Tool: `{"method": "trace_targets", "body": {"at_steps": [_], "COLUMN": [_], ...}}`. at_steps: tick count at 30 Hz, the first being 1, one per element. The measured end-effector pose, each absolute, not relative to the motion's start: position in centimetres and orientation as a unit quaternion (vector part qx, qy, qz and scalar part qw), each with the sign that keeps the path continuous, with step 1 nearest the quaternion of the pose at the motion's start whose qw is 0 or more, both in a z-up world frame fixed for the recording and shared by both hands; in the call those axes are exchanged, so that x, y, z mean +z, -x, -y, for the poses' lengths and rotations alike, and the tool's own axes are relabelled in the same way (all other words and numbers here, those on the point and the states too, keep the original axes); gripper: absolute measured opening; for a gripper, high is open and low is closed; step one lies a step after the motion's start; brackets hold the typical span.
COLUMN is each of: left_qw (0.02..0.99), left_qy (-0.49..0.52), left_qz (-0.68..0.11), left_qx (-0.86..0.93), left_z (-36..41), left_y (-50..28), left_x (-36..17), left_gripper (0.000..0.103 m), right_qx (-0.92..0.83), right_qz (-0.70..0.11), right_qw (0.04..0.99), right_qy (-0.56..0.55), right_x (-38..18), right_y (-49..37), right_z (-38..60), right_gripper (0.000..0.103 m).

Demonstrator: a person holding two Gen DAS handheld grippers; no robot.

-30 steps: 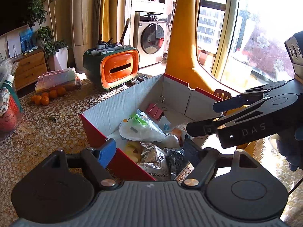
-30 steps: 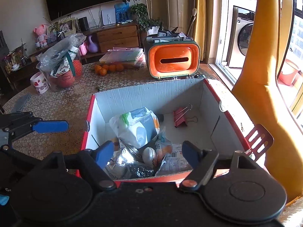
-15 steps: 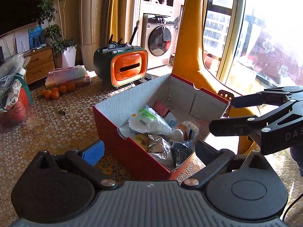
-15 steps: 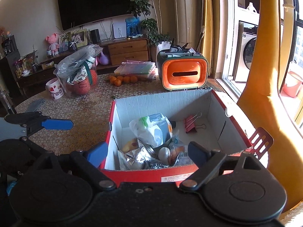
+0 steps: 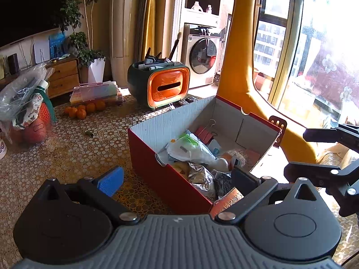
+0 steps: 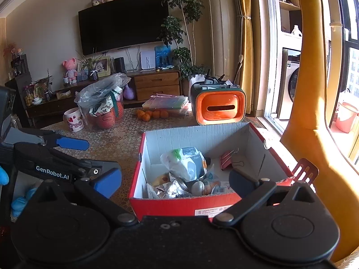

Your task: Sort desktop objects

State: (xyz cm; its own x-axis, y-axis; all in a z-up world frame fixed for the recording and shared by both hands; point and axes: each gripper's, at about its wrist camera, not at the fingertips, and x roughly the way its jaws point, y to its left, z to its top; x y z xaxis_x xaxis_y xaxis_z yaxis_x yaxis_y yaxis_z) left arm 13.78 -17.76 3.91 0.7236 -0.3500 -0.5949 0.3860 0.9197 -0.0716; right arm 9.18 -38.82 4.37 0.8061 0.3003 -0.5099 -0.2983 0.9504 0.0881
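A red cardboard box (image 5: 157, 121) (image 6: 190, 136) with pale inner walls stands on the patterned table. Inside lie a white plastic bag with green print (image 5: 190, 150) (image 6: 186, 163), pink binder clips (image 5: 204, 134) (image 6: 228, 159), a foil packet (image 5: 199, 177) (image 6: 170, 190) and several small packets. My left gripper (image 5: 177, 179) hangs open before the box's near corner, holding nothing. My right gripper (image 6: 175, 180) hovers at the box's near wall with its jaws opening and nothing between them. Each gripper shows in the other's view, the right gripper (image 5: 311, 151) and the left gripper (image 6: 89, 154).
Behind the box stands an orange and green pen holder (image 5: 168, 87) (image 6: 219, 107). Oranges (image 5: 83, 109), a stack of plastic cases (image 5: 96, 90), a filled plastic bag (image 5: 24, 103) and a mug (image 6: 74, 120) sit farther left. A yellow giraffe figure (image 6: 314, 112) rises right of the box.
Both grippers have drawn back from over the box and spread their jaws wider. The box now sits farther ahead in both views.
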Motion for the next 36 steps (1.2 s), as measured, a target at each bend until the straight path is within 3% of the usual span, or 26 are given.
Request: {"method": "trace_targets", "body": {"at_steps": [36], "left_qw": [0.920], "left_qy": [-0.036], "left_qz": [-0.340], "left_qx": [-0.191], "left_z": [16.8], "left_y": [-9.8], "left_x": [1.7], "left_gripper": [0.103], "right_qx": [0.073], "right_qz": [-0.271], "right_qw": [0.960], "right_qy": [-0.017], "right_x": [1.2], "right_y": [-4.1], "right_z": [36.8], "right_gripper": [0.103]}}
